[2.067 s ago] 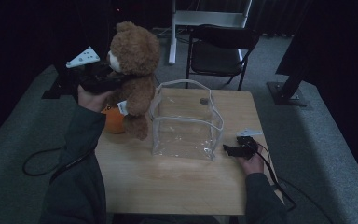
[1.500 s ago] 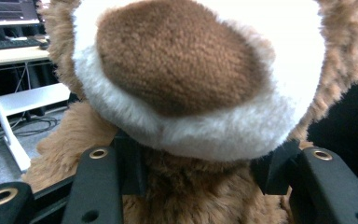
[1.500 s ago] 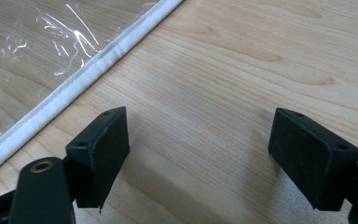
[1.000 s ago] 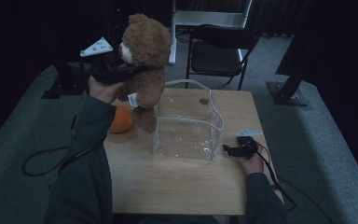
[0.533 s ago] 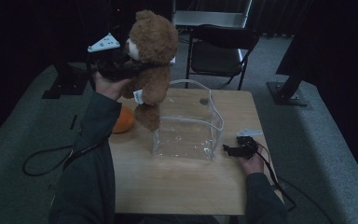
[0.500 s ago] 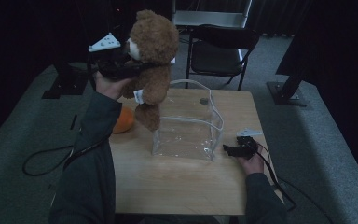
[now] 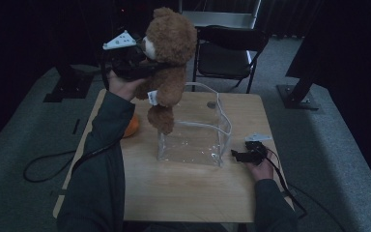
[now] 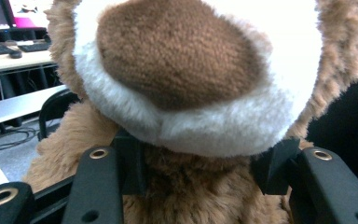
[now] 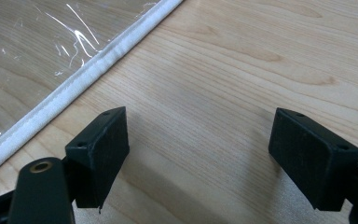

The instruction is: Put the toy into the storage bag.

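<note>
High view: left gripper (image 7: 147, 65) is clamped on the neck of the brown teddy bear (image 7: 169, 63), which hangs in the air with its feet above the near left edge of the clear plastic bag (image 7: 195, 133). A white tag (image 7: 152, 97) dangles from the bear's side; its print is too small to read. Right gripper (image 7: 236, 155) rests on the table (image 7: 183, 188) just beside the bag, jaws wide apart with nothing between them. An orange object (image 7: 131, 126) lies behind the sleeve.
</note>
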A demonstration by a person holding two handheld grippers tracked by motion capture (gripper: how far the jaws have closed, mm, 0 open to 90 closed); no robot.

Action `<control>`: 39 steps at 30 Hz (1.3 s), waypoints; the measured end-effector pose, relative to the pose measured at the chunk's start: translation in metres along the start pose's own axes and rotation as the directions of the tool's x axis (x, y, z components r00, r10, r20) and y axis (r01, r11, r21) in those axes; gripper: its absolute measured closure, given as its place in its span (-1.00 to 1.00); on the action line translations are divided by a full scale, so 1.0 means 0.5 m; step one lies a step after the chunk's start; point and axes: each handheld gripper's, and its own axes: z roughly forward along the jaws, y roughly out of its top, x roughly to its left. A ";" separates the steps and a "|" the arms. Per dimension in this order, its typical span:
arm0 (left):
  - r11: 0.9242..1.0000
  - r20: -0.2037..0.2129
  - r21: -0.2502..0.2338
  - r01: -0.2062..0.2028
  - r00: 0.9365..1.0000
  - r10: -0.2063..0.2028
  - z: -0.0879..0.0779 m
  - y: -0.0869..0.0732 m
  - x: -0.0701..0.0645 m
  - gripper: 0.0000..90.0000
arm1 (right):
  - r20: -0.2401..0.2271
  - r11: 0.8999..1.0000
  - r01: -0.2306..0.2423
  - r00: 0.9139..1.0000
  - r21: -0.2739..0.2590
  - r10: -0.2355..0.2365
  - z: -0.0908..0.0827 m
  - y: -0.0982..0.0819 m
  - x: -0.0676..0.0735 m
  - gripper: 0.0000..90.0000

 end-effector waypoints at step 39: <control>0.999 0.106 0.013 0.046 0.993 -0.047 0.143 0.008 -0.040 0.05 | -0.002 1.000 0.001 1.000 0.000 -0.001 0.000 0.000 0.000 -0.58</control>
